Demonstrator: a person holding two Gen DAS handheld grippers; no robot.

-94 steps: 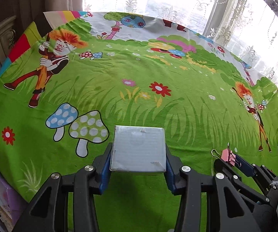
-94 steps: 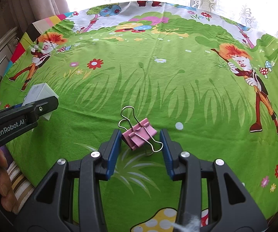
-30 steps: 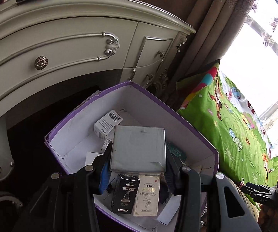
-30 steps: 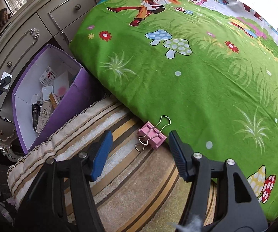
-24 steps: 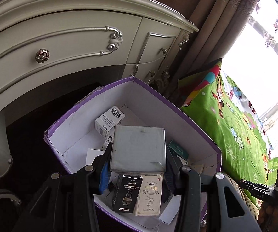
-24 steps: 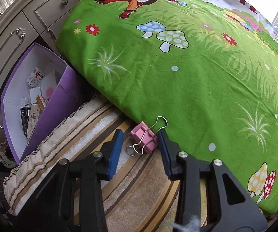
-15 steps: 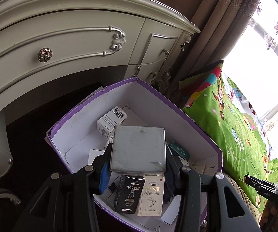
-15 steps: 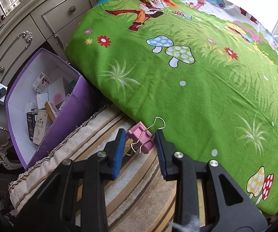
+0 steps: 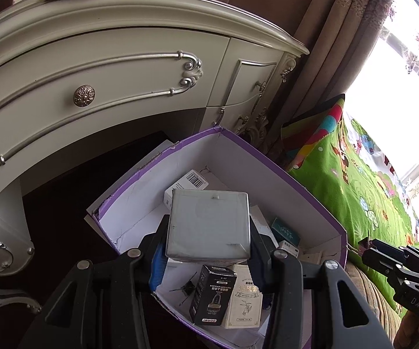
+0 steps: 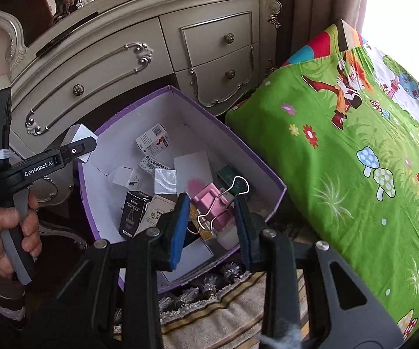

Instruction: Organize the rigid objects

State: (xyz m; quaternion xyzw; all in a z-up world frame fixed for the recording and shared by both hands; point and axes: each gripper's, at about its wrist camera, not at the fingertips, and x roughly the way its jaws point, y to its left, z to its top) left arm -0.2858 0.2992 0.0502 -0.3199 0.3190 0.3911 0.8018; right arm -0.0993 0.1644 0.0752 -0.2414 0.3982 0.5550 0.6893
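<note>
A grey square box (image 9: 208,226) is clamped in my left gripper (image 9: 208,247), which hovers above the open purple box (image 9: 282,171). The right wrist view shows the same grey box (image 10: 78,136) and left gripper (image 10: 78,148) over the purple box's left rim. My right gripper (image 10: 211,221) is shut on a pink binder clip (image 10: 209,200) with wire handles. It holds the clip above the near right corner of the purple box (image 10: 232,136). At the right edge of the left wrist view the right gripper (image 9: 395,261) shows from the side.
Several small cartons lie in the purple box, among them a black one (image 9: 212,299) and a white barcode one (image 10: 152,139). A cream dresser (image 9: 93,67) stands behind, a bed with a green cartoon sheet (image 10: 355,174) to the right, a striped cushion (image 10: 224,314) in front. A hand (image 10: 2,238) grips the left handle.
My right gripper shut on the pink clip lying on the striped cushion, lifted it and carried it left over the purple box. The left gripper stayed above the box with the grey box.
</note>
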